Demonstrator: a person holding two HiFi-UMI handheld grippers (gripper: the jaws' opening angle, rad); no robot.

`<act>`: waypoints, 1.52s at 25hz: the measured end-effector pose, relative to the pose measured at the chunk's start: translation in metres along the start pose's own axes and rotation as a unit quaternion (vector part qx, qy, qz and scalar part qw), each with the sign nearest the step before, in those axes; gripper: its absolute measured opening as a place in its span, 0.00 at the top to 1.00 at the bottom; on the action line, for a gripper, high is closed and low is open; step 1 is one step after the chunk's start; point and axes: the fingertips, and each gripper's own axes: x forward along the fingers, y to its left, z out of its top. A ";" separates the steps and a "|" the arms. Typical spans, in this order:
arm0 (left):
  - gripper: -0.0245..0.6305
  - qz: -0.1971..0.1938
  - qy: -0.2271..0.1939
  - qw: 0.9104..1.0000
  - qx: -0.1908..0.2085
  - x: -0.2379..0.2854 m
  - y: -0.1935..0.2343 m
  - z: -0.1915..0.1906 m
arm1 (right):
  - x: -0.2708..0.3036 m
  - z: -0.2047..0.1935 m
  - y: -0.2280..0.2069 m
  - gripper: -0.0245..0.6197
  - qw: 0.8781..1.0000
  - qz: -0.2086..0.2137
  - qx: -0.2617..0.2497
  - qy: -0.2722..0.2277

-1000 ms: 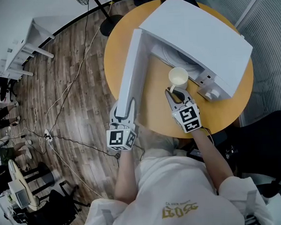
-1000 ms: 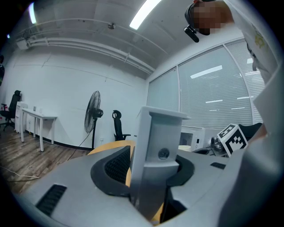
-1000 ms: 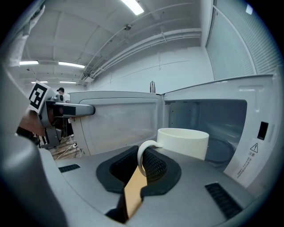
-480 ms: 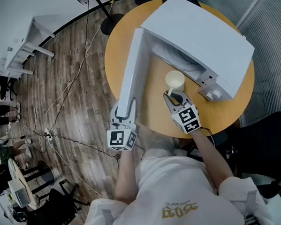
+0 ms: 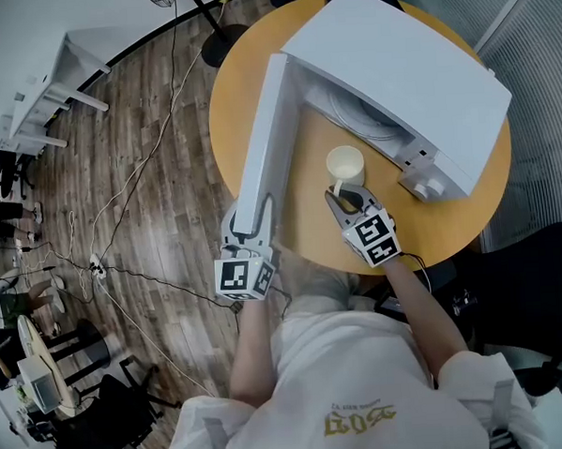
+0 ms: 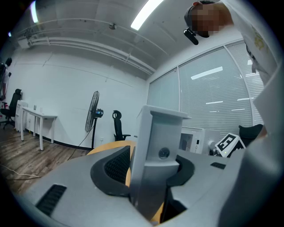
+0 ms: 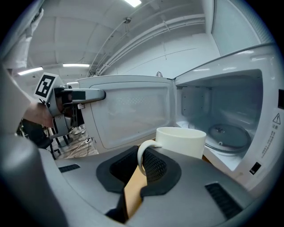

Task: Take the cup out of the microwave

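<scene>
**Left claw pins the door, right claw has the cup by its handle**

Left claw is clamped on the free edge of the microwave door, holding it swung wide. Just right of the door, the right claw is closed on the handle of the white cup. The cup is outside the microwave, over the round wooden table before the opening. To do this well, I'd set the cup down level, clear of the door's swing, then release. The glass turntable sits empty. Floor cables and an office chair lie well clear.
</scene>
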 end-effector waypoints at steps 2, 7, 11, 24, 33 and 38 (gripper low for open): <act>0.68 0.000 0.000 1.000 -0.001 0.000 0.000 -0.001 | 0.001 -0.003 0.004 0.90 1.000 0.008 0.002 0.004; 0.68 -0.001 0.000 1.000 -0.001 0.000 0.000 0.000 | 0.005 -0.010 0.009 0.90 1.000 0.020 0.002 0.011; 0.68 -0.001 0.000 1.000 -0.002 -0.001 0.000 0.000 | 0.005 -0.017 0.018 0.90 0.999 0.034 0.004 0.026; 0.68 -0.002 -0.002 1.000 -0.004 -0.001 0.001 0.000 | 0.009 -0.025 0.041 0.90 0.996 0.090 -0.013 0.020; 0.68 -0.001 -0.002 1.000 -0.005 -0.001 0.001 0.000 | 0.006 -0.041 0.044 0.90 0.994 0.095 -0.029 0.036; 0.67 0.000 -0.005 1.000 -0.009 -0.001 0.001 0.001 | 0.002 -0.053 0.041 0.89 0.995 0.079 -0.043 0.050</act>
